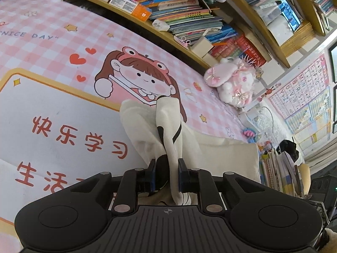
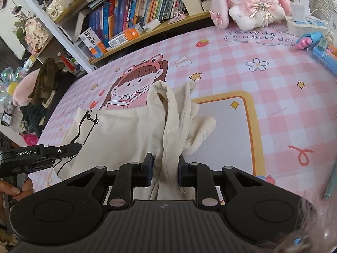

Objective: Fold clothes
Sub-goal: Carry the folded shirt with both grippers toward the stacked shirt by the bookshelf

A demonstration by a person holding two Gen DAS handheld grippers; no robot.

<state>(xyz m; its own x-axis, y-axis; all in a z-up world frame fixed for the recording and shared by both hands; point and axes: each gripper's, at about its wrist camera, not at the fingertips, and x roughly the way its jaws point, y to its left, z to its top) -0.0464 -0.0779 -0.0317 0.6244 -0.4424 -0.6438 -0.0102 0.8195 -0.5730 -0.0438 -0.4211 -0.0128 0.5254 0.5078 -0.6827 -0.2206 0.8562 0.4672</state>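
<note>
A cream cotton sweatshirt with black line drawing (image 2: 118, 130) lies bunched on the pink checked desk (image 2: 263, 80). The left hand-held gripper (image 1: 167, 174) and right hand-held gripper (image 2: 165, 169) each clamp a fabric bunch, stretching toward twelve o'clock. Folding looks barely begun; no neat folds show.

1. Your work surface is a desk covered by a pink checked mat (image 2: 242, 52) printed with a cartoon girl in a frog hat.
2. The cream garment (image 2: 126, 130) lies bunched on it, over the mat's white panel.
3. At the far edge you have a plush rabbit (image 2: 250, 2), a white power strip (image 2: 303, 24) and blue pens (image 2: 324, 57).
</note>
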